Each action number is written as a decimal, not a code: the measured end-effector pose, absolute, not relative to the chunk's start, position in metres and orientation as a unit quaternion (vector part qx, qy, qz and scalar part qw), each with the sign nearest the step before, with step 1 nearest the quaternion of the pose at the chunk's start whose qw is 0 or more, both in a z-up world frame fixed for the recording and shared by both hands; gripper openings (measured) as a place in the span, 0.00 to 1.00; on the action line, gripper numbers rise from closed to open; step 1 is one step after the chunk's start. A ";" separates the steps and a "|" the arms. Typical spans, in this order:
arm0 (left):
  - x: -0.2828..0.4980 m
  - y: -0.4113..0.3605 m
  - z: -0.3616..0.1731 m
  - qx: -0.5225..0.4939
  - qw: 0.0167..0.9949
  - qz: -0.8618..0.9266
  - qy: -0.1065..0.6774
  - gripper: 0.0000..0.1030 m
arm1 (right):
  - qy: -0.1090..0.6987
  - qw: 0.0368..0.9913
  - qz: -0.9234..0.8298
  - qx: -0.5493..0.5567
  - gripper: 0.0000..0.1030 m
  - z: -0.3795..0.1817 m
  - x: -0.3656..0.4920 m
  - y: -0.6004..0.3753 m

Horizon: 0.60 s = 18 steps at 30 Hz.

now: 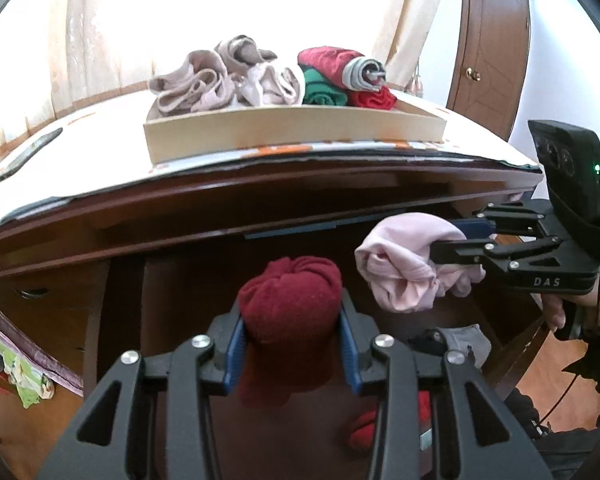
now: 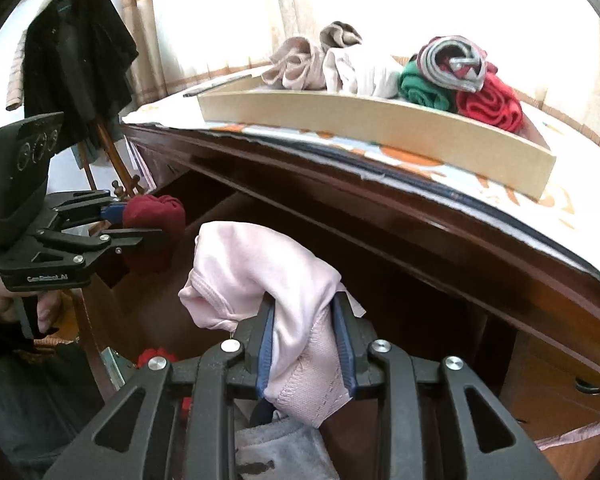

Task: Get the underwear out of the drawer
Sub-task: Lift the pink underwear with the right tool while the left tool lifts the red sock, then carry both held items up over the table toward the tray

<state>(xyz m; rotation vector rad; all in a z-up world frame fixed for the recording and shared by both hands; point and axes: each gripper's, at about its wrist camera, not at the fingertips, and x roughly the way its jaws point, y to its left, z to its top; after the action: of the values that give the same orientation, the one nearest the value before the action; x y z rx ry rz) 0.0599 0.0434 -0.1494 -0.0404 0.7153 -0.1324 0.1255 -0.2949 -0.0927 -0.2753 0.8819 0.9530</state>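
The left gripper (image 1: 291,334) is clamped on a dark red roll of underwear (image 1: 290,300), soft knit fabric bunched into a rounded knob, held between blue ribbed pads (image 1: 233,350) above the open drawer (image 1: 180,280) of a dark wooden dresser. The right gripper (image 2: 305,344) is clamped on a pale pink garment (image 2: 260,280), smooth cloth with a stitched hem and a woven mesh-like panel near the pads, likewise lifted clear over the drawer. Both tools are black plastic with silver rivets; the right one reads "DAS" on its side in the left wrist view, and the left one carries lettering too blurred to read with certainty. On the dresser top sits a shallow tan cardboard tray (image 1: 292,130) holding crumpled beige and pink pieces (image 1: 220,76) beside rolled red, green and grey ones (image 1: 340,76). A grey garment (image 2: 276,448) and a bright red one (image 1: 364,428) lie in the drawer below.
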 end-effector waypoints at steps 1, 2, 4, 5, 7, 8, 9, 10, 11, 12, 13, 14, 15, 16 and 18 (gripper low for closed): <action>0.059 0.043 -0.149 -0.019 0.935 -0.065 0.347 0.38 | 0.405 0.789 0.443 -0.127 0.29 -0.091 0.125 -0.298; 0.059 0.043 -0.148 -0.018 0.936 -0.064 0.345 0.37 | 0.402 0.791 0.444 -0.127 0.29 -0.090 0.125 -0.302; 0.057 0.042 -0.146 -0.014 0.939 -0.062 0.338 0.37 | 0.397 0.793 0.444 -0.127 0.29 -0.091 0.122 -0.293; 0.057 0.041 -0.145 -0.012 0.940 -0.062 0.335 0.37 | 0.394 0.794 0.445 -0.127 0.29 -0.090 0.121 -0.294; 0.055 0.041 -0.143 -0.009 0.942 -0.061 0.330 0.37 | 0.389 0.796 0.446 -0.125 0.29 -0.089 0.119 -0.296; 0.054 0.040 -0.142 -0.007 0.943 -0.060 0.327 0.37 | 0.388 0.797 0.446 -0.124 0.29 -0.088 0.118 -0.293; 0.054 0.040 -0.142 -0.005 0.943 -0.059 0.326 0.37 | 0.386 0.798 0.446 -0.124 0.29 -0.088 0.118 -0.291; 0.054 0.040 -0.142 -0.004 0.944 -0.059 0.325 0.37 | 0.385 0.798 0.447 -0.123 0.29 -0.087 0.117 -0.290; 0.054 0.040 -0.141 -0.003 0.944 -0.058 0.323 0.37 | 0.383 0.799 0.447 -0.122 0.29 -0.087 0.116 -0.291; 0.053 0.040 -0.140 -0.003 0.945 -0.058 0.322 0.37 | 0.382 0.800 0.446 -0.121 0.29 -0.086 0.115 -0.291; 0.053 0.040 -0.139 -0.002 0.945 -0.056 0.321 0.38 | 0.379 0.802 0.446 -0.120 0.29 -0.085 0.115 -0.291; 0.053 0.040 -0.139 -0.001 0.946 -0.055 0.319 0.37 | 0.377 0.803 0.447 -0.118 0.29 -0.084 0.114 -0.292; 0.053 0.040 -0.138 0.000 0.947 -0.054 0.318 0.37 | 0.375 0.803 0.448 -0.116 0.29 -0.083 0.114 -0.292; 0.052 0.040 -0.137 0.000 0.947 -0.052 0.316 0.37 | 0.372 0.805 0.448 -0.115 0.29 -0.082 0.113 -0.293; 0.052 0.039 -0.136 0.003 0.948 -0.050 0.313 0.37 | 0.366 0.808 0.448 -0.113 0.29 -0.079 0.111 -0.294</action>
<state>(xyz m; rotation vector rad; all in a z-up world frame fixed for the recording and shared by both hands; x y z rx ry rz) 0.0516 0.0391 -0.1357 0.0070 0.6379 -0.1016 0.1113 -0.2942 -0.0790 -0.2410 0.7828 0.9590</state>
